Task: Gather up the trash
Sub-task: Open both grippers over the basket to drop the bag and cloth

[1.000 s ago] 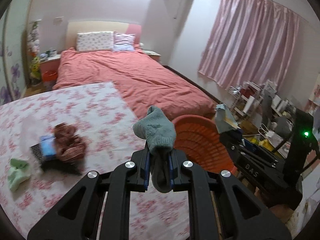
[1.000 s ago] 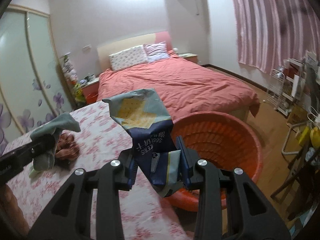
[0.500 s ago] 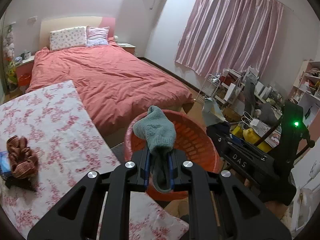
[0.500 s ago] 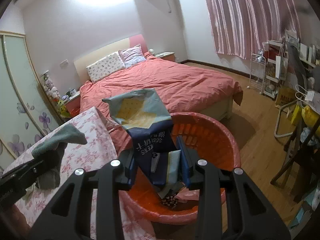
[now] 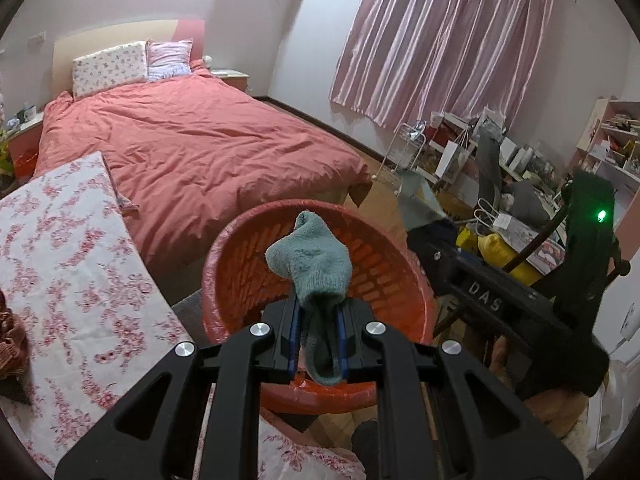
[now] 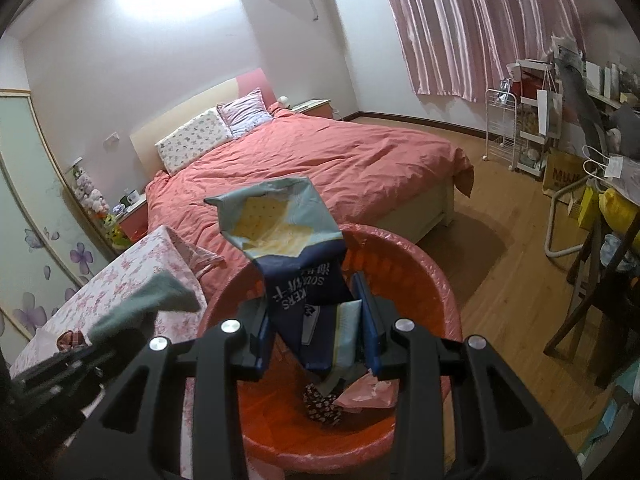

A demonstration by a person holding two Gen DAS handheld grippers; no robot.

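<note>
My left gripper is shut on a grey-green sock and holds it over the orange basket. My right gripper is shut on an opened blue and yellow snack bag, held above the same orange basket. A dark patterned item and a pink wrapper lie in the basket's bottom. The left gripper with its sock shows at the left of the right wrist view. The right gripper's body shows at the right of the left wrist view.
A table with a floral cloth stands left of the basket, with a brown striped cloth item on it. A bed with a red cover lies behind. Cluttered shelves and a rack stand at the right on the wood floor.
Both grippers have swung right, away from the floral table, and moved over the orange basket with the sock and the snack bag still held.
</note>
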